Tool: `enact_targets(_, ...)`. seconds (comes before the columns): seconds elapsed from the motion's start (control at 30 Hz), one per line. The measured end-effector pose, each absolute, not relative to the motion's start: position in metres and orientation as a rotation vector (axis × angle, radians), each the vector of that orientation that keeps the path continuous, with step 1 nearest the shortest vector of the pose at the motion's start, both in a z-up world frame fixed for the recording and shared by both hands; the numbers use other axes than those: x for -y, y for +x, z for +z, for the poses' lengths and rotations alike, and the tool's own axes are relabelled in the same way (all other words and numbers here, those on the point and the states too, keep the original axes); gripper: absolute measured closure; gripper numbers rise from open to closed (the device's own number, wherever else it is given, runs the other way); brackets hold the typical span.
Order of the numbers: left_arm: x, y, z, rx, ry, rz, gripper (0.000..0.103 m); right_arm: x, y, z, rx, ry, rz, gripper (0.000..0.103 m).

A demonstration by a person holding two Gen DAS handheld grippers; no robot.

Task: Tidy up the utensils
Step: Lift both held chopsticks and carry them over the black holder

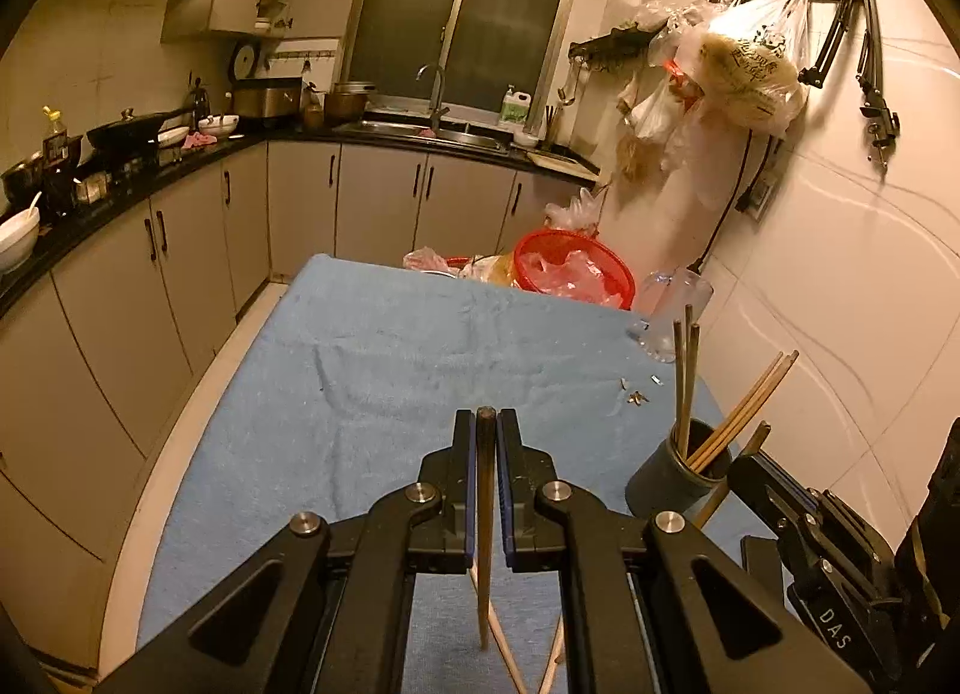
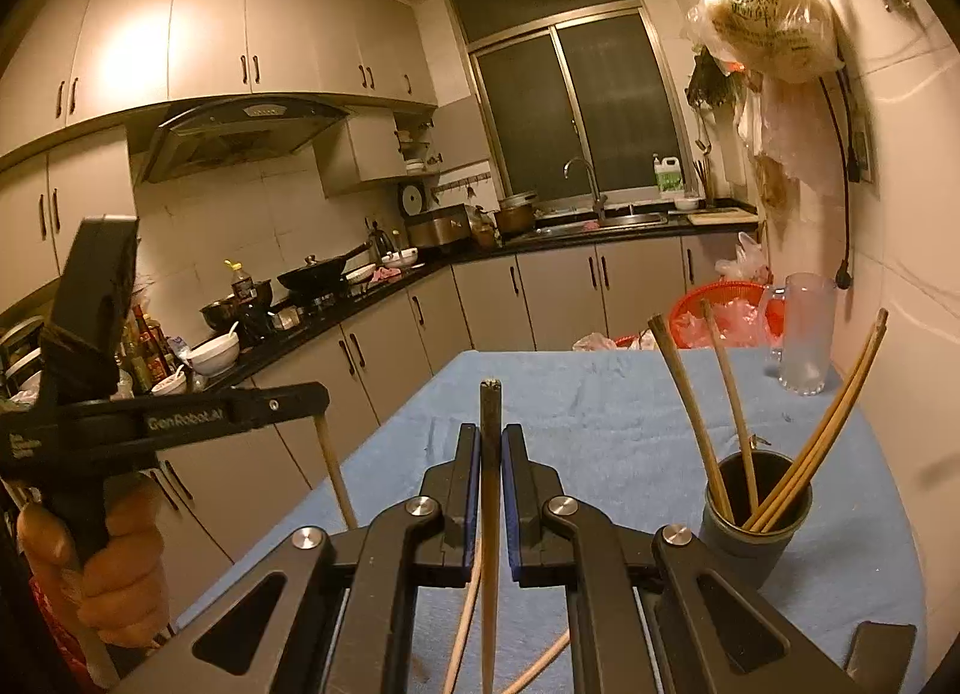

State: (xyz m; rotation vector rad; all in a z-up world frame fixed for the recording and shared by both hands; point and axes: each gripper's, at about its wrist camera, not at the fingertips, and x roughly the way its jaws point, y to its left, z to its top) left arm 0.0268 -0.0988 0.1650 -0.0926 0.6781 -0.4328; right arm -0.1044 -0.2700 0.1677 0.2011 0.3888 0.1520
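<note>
My left gripper (image 1: 486, 419) is shut on a dark-tipped wooden chopstick (image 1: 483, 544) that hangs down between its pads above the blue towel (image 1: 390, 346). My right gripper (image 2: 491, 434) is shut on another chopstick (image 2: 490, 514), held the same way. A dark round cup (image 2: 756, 514) with several chopsticks standing in it sits on the towel to the right of both grippers; it is also in the left wrist view (image 1: 678, 478). A person's hand (image 2: 120, 562) holds the left gripper (image 2: 321, 397) at the left. Loose chopsticks (image 2: 465, 622) lie on the towel below the grippers.
A clear glass pitcher (image 2: 804, 334) stands near the wall behind the cup. A red basket (image 1: 576, 268) with plastic bags sits past the table's far edge. The tiled wall (image 1: 840, 274) runs close along the right. Kitchen counters (image 1: 150, 171) with pans and bowls line the left.
</note>
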Motion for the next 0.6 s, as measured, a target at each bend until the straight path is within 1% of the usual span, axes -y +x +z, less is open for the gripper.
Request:
enact_targets(0.1, 0.095, 0.015, 0.168, -0.674, -0.095, -0.439, 0.096, 0.273, -0.109, 0.170, -0.378, 0.207, 0.146, 0.095)
enact_targets(0.6, 0.096, 0.006, 0.181, -0.662, -0.092, -0.459, 0.096, 0.296, -0.118, 0.179, -0.355, 0.250, 0.109, 0.095)
